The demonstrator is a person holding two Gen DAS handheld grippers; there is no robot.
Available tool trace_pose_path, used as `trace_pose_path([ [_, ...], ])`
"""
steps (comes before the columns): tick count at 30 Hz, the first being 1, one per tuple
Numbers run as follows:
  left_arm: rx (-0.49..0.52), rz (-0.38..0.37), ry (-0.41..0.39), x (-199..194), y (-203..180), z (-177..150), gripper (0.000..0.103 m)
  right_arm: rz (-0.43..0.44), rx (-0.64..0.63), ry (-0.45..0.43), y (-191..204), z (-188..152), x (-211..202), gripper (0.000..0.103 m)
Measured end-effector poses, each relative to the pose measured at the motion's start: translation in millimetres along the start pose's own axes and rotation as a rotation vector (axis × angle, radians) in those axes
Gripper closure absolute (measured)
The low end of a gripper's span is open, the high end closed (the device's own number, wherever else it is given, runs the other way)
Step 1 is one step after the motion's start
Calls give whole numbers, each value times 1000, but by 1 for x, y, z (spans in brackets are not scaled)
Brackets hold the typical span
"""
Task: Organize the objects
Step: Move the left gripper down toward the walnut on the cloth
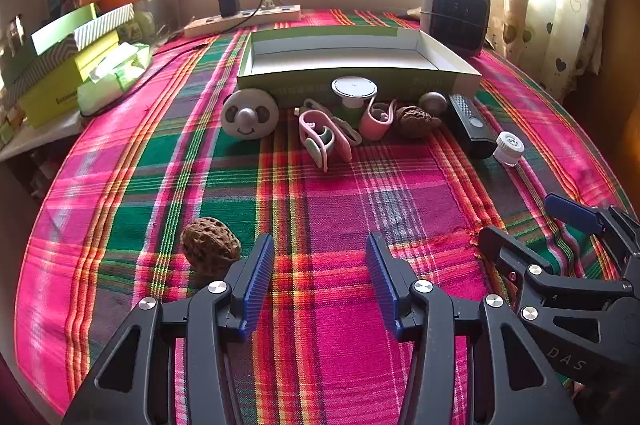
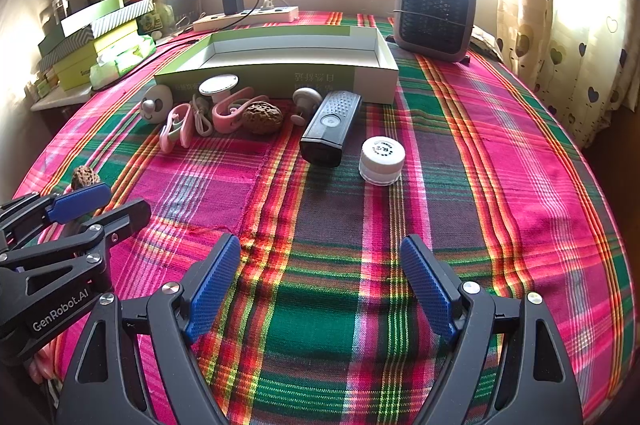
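An open green-and-white box [image 1: 360, 75] [image 2: 280, 75] lies at the back of the plaid table. In front of it sit a panda-face toy [image 1: 249, 113] [image 2: 156, 103], pink clips [image 1: 324, 139] [image 2: 230, 111], a white-topped stand [image 1: 354, 89], a walnut [image 1: 416, 121] [image 2: 262, 117], a mushroom knob [image 1: 433, 101] [image 2: 306, 97], a black device [image 1: 470, 127] [image 2: 330, 127] and a white jar [image 1: 509, 148] [image 2: 382, 161]. A second walnut [image 1: 210, 245] [image 2: 85, 177] lies just left of my left gripper [image 1: 320, 277], which is open and empty. My right gripper [image 2: 320, 289] is open and empty.
A grey fan heater [image 1: 458, 15] [image 2: 434, 15] stands at the back right. A power strip with charger [image 1: 244, 17] [image 2: 246, 15] lies behind the box. Stacked green boxes and tissues [image 1: 80, 65] [image 2: 100, 53] sit at the left. A curtain [image 2: 568, 25] hangs on the right.
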State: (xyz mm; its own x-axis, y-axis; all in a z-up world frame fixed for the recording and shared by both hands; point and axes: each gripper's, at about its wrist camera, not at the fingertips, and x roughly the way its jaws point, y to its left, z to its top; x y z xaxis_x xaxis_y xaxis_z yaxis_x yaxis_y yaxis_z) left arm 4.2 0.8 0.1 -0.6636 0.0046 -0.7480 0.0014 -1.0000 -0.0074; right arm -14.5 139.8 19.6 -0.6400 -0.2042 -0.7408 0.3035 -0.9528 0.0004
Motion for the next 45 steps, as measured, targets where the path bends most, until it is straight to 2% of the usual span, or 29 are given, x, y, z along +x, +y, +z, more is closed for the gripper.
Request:
trace_pose_path([
  [15,16,1,-1,-1,-2,-4,58,0,-1,0,1,-1,0,21],
  [21,41,-31,11,-6,1,-6,58,2,-4,2,1,0,1,21],
  [28,50,-58,-46,-25,8,-9,58,5,-4,2,0,0,1,21],
  [33,41,-68,-69,-39,23,-8,58,5,-5,2,2,1,1,21],
  [39,12,-31,-91,-46,50,-8,58,6,-6,2,0,0,0,21],
  [45,-23,-24,-70,-41,70,-7,58,6,-7,1,0,0,0,21],
])
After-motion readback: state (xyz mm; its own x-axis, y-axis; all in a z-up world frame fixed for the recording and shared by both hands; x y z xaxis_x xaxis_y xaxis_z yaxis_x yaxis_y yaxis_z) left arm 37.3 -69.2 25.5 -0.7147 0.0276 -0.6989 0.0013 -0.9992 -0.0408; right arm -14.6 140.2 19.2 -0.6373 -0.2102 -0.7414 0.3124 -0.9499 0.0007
